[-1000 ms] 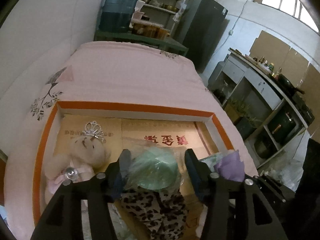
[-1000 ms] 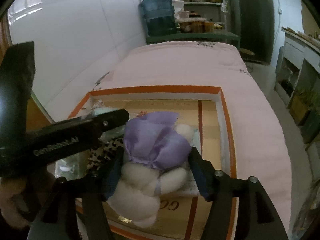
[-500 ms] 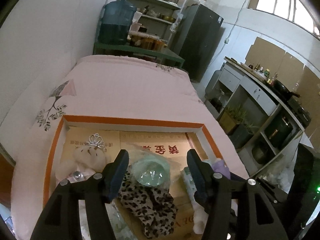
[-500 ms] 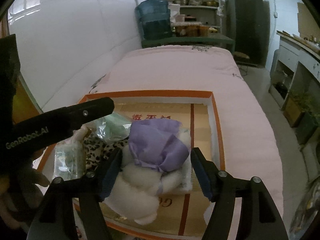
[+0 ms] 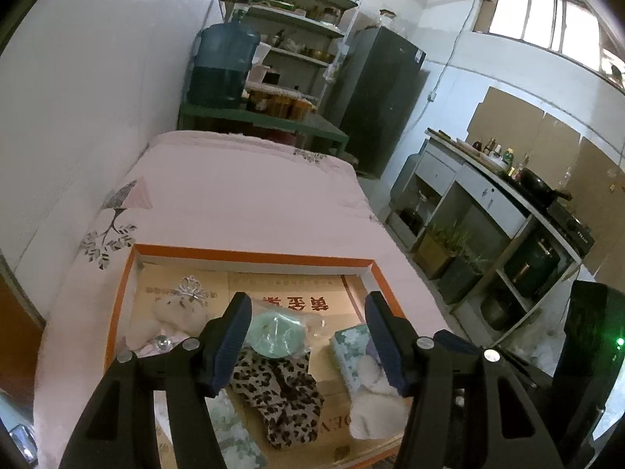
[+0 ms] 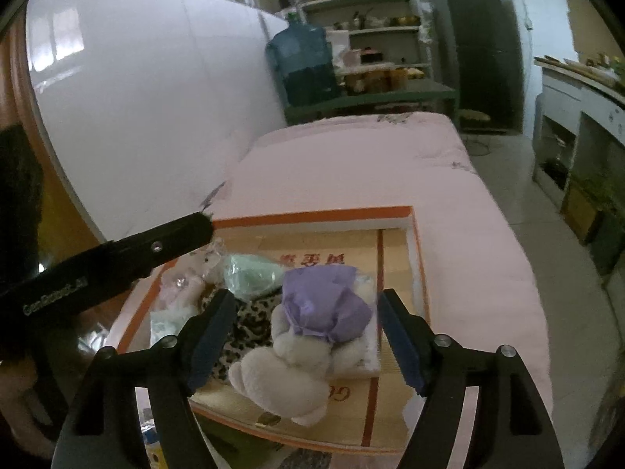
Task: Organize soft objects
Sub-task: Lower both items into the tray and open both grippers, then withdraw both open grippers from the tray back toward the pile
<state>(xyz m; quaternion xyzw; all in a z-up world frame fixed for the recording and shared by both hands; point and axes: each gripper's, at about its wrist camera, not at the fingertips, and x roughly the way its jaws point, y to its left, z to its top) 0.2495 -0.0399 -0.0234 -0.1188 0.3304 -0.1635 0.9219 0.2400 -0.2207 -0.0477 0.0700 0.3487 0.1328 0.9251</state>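
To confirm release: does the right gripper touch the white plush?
Apart. The right wrist view shows the right gripper wide open, clear gaps around the white plush.

Behind the pink bed [image 5: 250, 195], a blue water jug [image 5: 224, 66] on a green bench [image 5: 258, 119], beside shelves [image 5: 300, 19] of jars. Farther right, a dark refrigerator [image 5: 375, 93]. Along the right wall, a counter [image 5: 504, 195] with bottles and a black pan [image 5: 537, 185].

- A lived-in one-room home, sleeping and cooking space together.
- A bed [image 5: 250, 199] with a pink quilt stands along a white wall.
- Past its far edge: a water jug [image 5: 224, 66], cluttered shelves [image 5: 297, 19], a dark fridge [image 5: 375, 97].
- A counter [image 5: 504, 187] holds bottles and a pan.
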